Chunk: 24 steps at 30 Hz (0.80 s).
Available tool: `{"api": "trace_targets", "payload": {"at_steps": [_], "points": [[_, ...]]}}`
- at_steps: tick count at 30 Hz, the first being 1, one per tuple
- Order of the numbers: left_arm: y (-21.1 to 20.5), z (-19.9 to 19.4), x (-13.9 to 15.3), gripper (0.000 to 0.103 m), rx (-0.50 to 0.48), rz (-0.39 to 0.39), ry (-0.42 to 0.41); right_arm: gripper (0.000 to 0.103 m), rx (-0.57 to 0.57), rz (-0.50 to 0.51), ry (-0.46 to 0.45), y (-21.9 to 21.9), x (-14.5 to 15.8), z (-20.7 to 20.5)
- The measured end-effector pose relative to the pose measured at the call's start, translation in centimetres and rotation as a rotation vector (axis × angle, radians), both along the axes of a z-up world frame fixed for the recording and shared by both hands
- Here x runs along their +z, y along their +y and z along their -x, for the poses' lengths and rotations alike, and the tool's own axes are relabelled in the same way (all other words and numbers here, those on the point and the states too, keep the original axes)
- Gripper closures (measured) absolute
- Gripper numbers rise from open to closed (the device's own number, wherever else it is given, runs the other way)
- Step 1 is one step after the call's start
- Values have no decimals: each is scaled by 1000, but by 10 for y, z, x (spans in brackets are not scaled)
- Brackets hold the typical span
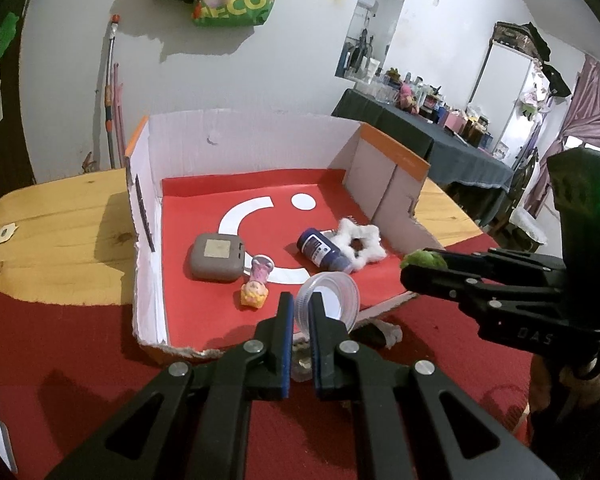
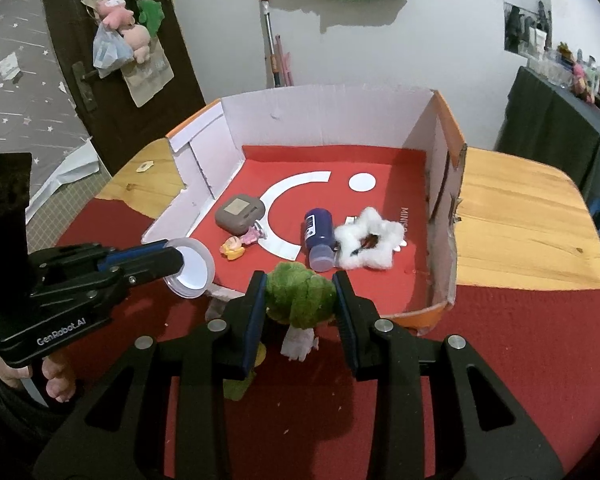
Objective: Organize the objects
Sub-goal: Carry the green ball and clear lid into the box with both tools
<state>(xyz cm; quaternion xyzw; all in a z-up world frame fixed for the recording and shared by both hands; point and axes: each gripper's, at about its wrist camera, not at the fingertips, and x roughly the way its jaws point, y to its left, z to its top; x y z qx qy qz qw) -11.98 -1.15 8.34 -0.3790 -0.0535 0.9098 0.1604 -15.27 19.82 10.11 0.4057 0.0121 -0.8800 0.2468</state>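
transport step: left claw (image 1: 300, 312) clamped on clear lid (image 1: 330, 298) rim, right claw (image 2: 300, 300) gripping green broccoli toy (image 2: 300, 296); both held at box (image 2: 340, 112) near edge. next: carry over floor, release clear of bottle (image 2: 318, 240).

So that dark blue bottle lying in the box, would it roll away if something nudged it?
Probably. The blue bottle lies on its round side on the smooth red floor of the box, so a sideways nudge could roll it. The fluffy white star touching it might stop it that way. It looks rigid, likely slippery.
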Motion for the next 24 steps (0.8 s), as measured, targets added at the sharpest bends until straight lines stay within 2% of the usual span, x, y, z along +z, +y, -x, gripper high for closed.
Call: {"api": "trace_targets", "payload": {"at_steps": [24], "points": [[8,34,-31,96,-29,60,-121,72,62,-62,-141,-18,-35,42]]}}
